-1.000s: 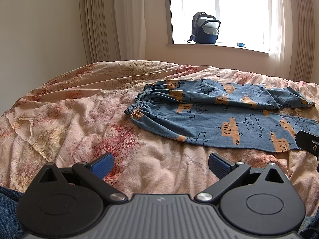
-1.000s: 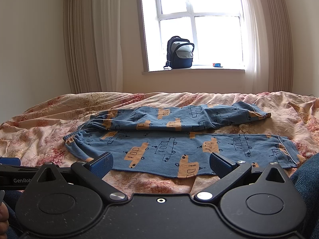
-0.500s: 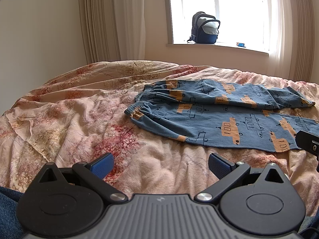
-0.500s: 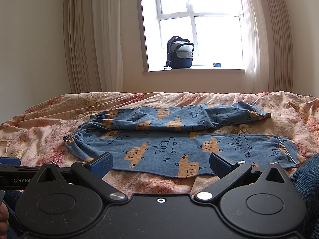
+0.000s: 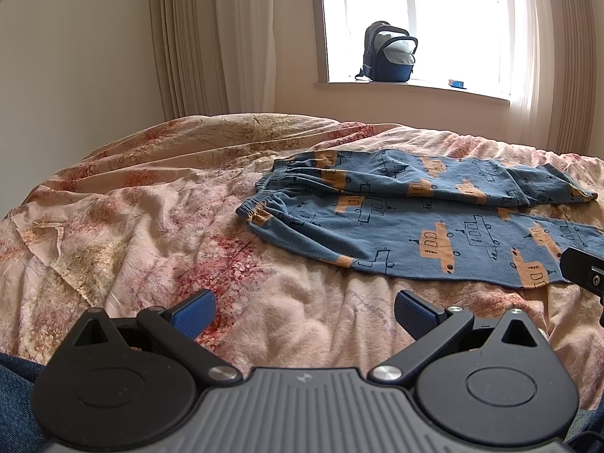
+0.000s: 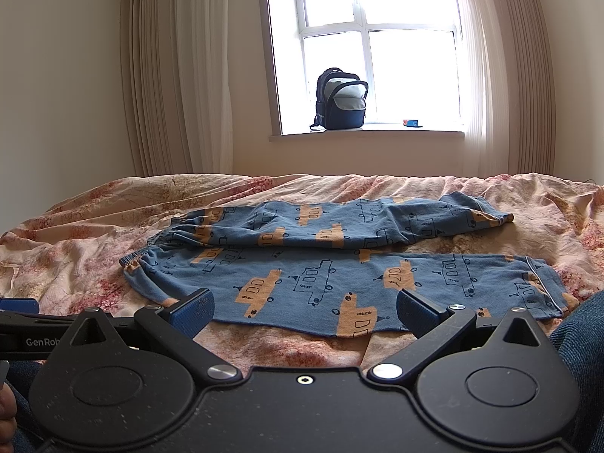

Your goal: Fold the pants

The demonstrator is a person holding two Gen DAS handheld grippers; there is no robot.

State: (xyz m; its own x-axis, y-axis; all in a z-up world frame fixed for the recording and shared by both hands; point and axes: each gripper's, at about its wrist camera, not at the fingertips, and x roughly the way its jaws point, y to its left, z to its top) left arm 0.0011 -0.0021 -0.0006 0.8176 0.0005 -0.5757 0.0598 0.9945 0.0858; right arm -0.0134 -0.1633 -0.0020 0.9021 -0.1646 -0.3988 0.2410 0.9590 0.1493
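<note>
Blue pants [image 5: 434,222] with orange and dark vehicle prints lie flat on the bed, waistband to the left, both legs stretched to the right; they also show in the right wrist view [image 6: 339,264]. My left gripper [image 5: 304,315] is open and empty, low over the bedspread, short of the waistband and left of the pants. My right gripper [image 6: 304,313] is open and empty just in front of the near leg's lower edge. Part of the right gripper shows at the right edge of the left wrist view [image 5: 585,270].
The pink floral bedspread [image 5: 151,226] is wrinkled around the pants. A dark backpack [image 6: 341,100] and a small blue item [image 6: 412,123] sit on the windowsill behind the bed. Curtains hang at both sides. Denim-clad legs [image 6: 583,339] are at the near edge.
</note>
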